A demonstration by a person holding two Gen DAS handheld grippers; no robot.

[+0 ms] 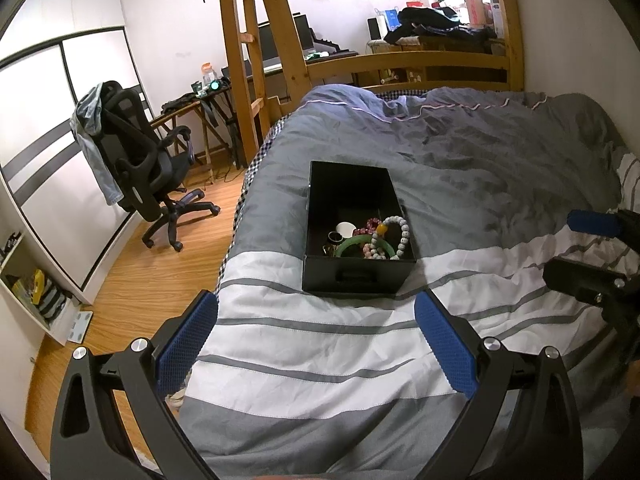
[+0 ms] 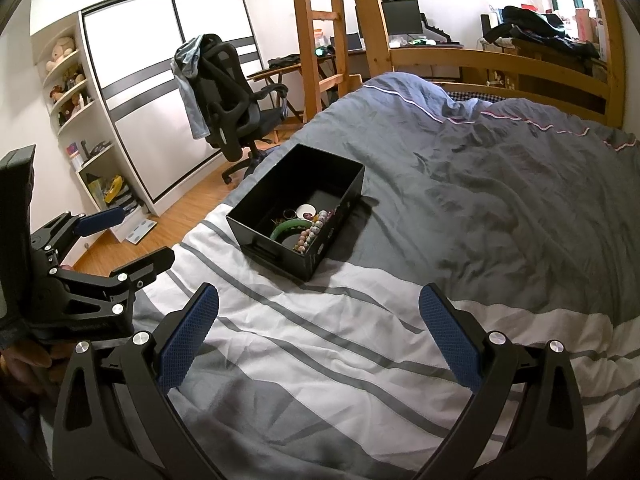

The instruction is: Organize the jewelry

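A black open box stands on the bed and also shows in the right wrist view. Inside lie a green bangle, a pale bead bracelet, a dark red bead bracelet, a white round piece and a dark ring. The green bangle and beads show in the right wrist view too. My left gripper is open and empty, just short of the box. My right gripper is open and empty, nearer than the box and to its right.
The bed has a grey and white striped duvet. Its left edge drops to a wooden floor. An office chair stands left of the bed. A wooden ladder and a desk are behind. A shelf unit stands at far left.
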